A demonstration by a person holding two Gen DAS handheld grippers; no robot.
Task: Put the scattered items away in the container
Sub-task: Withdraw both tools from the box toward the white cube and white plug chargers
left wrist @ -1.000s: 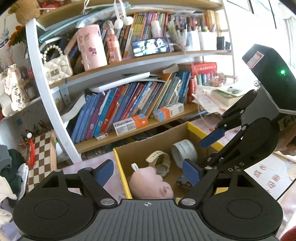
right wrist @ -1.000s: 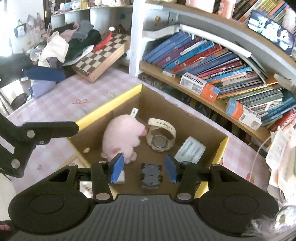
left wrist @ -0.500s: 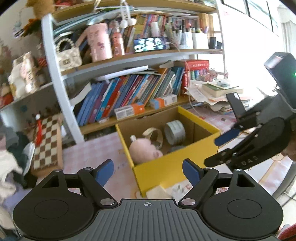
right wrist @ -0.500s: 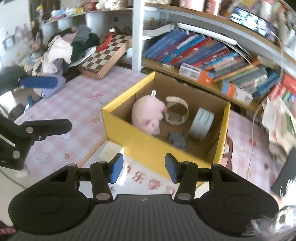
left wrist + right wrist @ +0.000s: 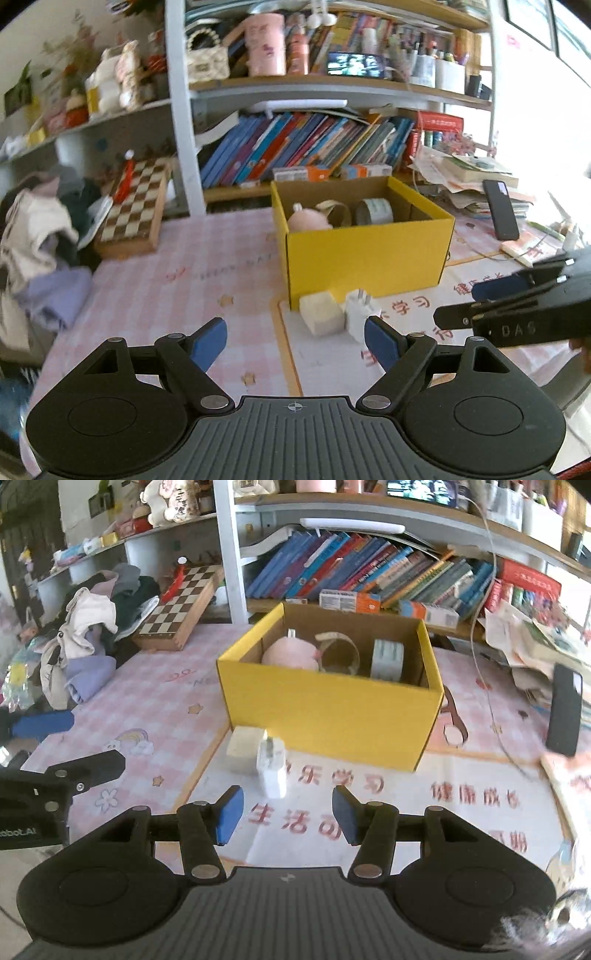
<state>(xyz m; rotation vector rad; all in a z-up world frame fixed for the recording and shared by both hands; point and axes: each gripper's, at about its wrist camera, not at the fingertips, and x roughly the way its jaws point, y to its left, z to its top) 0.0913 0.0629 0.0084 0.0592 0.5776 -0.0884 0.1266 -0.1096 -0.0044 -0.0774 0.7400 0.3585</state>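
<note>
A yellow cardboard box [image 5: 369,254] [image 5: 328,709] stands on the pink checked table and holds a pink plush toy [image 5: 290,652], a cream watch [image 5: 338,651] and a tape roll [image 5: 387,658]. In front of its near wall lie a cream block [image 5: 320,313] [image 5: 243,748] and a white plug adapter [image 5: 360,310] [image 5: 272,766], side by side. My left gripper [image 5: 295,341] is open and empty, short of both. My right gripper [image 5: 287,819] is empty too, its jaws opening, just short of the adapter; it also shows at the right of the left wrist view [image 5: 517,306].
Bookshelves [image 5: 369,572] rise behind the box. A chessboard [image 5: 181,605] and a heap of clothes [image 5: 85,642] lie at the left. A black phone [image 5: 563,709] leans at the right by stacked papers [image 5: 476,177]. A printed mat [image 5: 406,797] covers the near table.
Both grippers have drawn back from over the box and sunk toward the table. The block and adapter in front of the box have come into view. The right jaws stand slightly wider.
</note>
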